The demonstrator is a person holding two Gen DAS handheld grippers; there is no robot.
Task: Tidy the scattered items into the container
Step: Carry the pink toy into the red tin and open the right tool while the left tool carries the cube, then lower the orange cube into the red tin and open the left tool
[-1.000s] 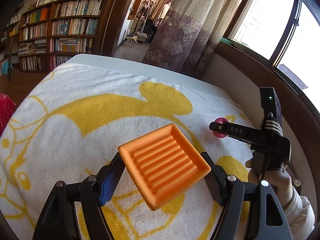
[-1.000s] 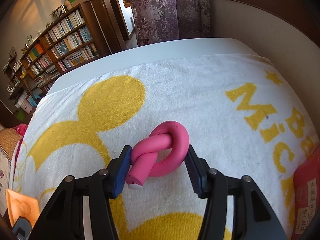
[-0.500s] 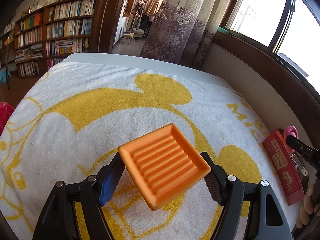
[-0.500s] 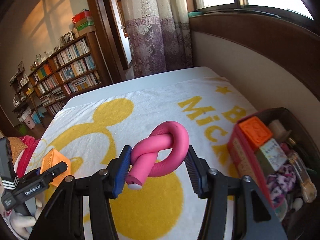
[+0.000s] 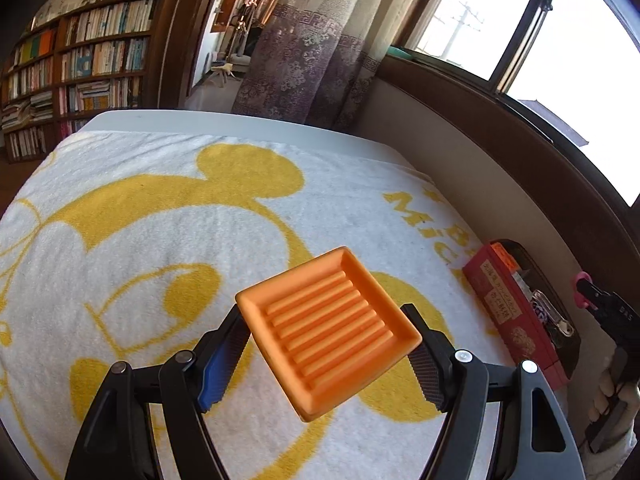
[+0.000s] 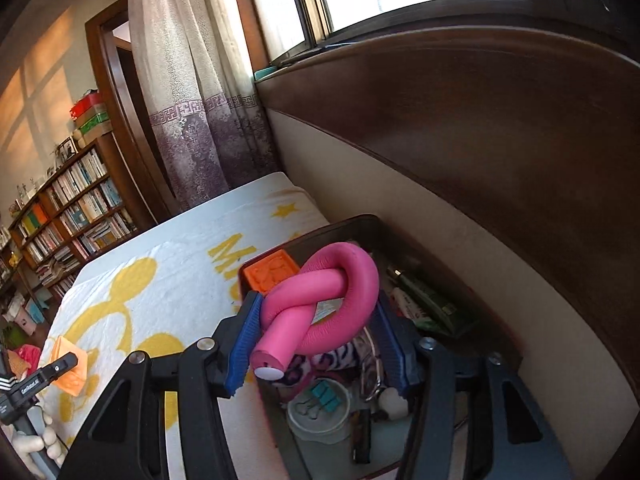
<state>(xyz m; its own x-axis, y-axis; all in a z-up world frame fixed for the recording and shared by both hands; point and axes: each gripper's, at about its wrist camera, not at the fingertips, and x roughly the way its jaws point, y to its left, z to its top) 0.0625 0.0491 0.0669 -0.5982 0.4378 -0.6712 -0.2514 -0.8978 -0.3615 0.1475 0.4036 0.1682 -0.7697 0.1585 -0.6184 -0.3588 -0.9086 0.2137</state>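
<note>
My left gripper (image 5: 326, 332) is shut on an orange ridged dish (image 5: 332, 332), held tilted above the yellow-and-white towel (image 5: 160, 216). My right gripper (image 6: 320, 312) holds a knotted pink foam tube (image 6: 328, 300) over the dark container (image 6: 348, 221) by the wall. Its jaws are opening, and the pads still touch the tube. In the left wrist view the container (image 5: 516, 245) lies at the far right, with the right gripper (image 5: 600, 296) above it. In the right wrist view the left gripper (image 6: 40, 376) and the dish (image 6: 70, 364) are at the lower left.
The container holds several items: an orange block (image 6: 274, 270), a cup of binder clips (image 6: 320, 404), a patterned cloth (image 6: 320, 362). A red box (image 5: 512, 312) stands along its near side. A wood-panelled wall (image 6: 480, 140) runs just behind it. Bookshelves (image 5: 80, 68) stand beyond the table.
My right gripper carried the pink tube from over the towel's middle rightward and up to above the container. My left gripper drifted right with the orange dish.
</note>
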